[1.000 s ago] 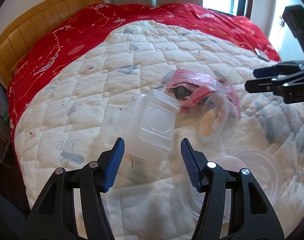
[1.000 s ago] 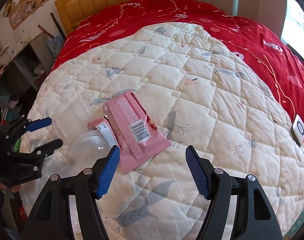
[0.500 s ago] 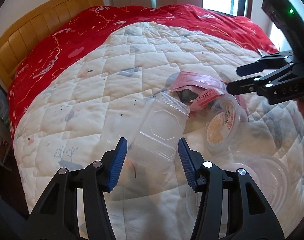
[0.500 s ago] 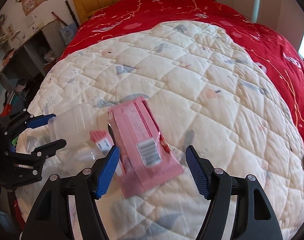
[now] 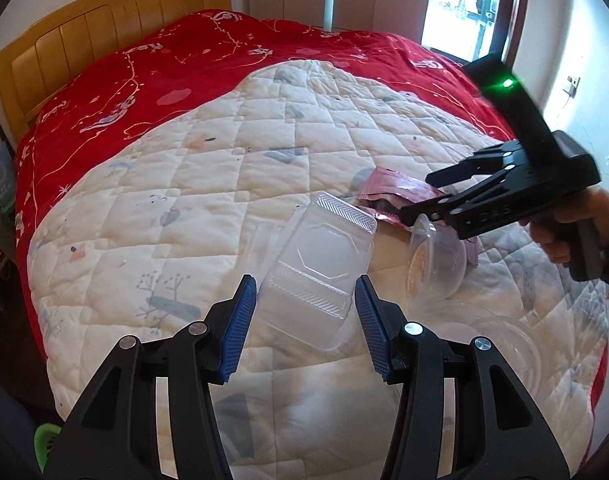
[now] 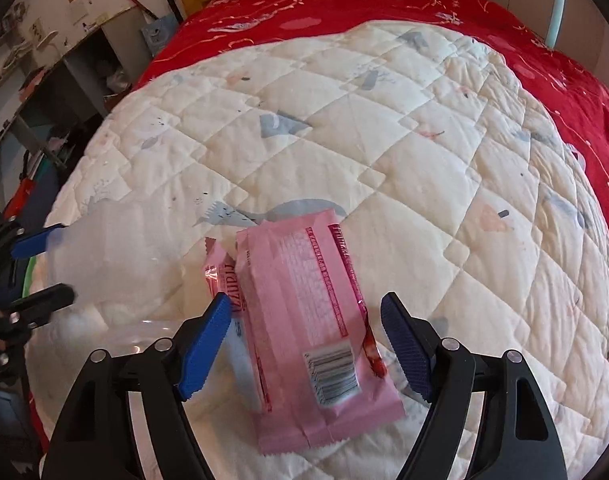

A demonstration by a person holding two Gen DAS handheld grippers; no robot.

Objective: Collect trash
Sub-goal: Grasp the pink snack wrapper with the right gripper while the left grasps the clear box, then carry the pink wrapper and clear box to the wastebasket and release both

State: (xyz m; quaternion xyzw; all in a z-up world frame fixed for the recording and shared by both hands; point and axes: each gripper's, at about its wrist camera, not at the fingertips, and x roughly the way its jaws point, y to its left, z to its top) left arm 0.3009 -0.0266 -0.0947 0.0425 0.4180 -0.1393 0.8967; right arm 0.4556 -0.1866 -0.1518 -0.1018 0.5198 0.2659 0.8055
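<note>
Jaws of the left gripper (image 5: 304,320) have just been closing around the clear clamshell box (image 5: 318,268), not yet pinching; the right gripper (image 6: 304,340), widening, now straddles the pink wrapper (image 6: 304,320) nearby on the quilt (image 6: 384,140).

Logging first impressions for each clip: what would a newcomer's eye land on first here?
Probably the flat pink foil wrapper with a barcode, lying on the cream quilted blanket between the open blue pads of the right gripper. Next, the clear plastic clamshell box just ahead of the left gripper, with a bright red bedspread behind.
</note>
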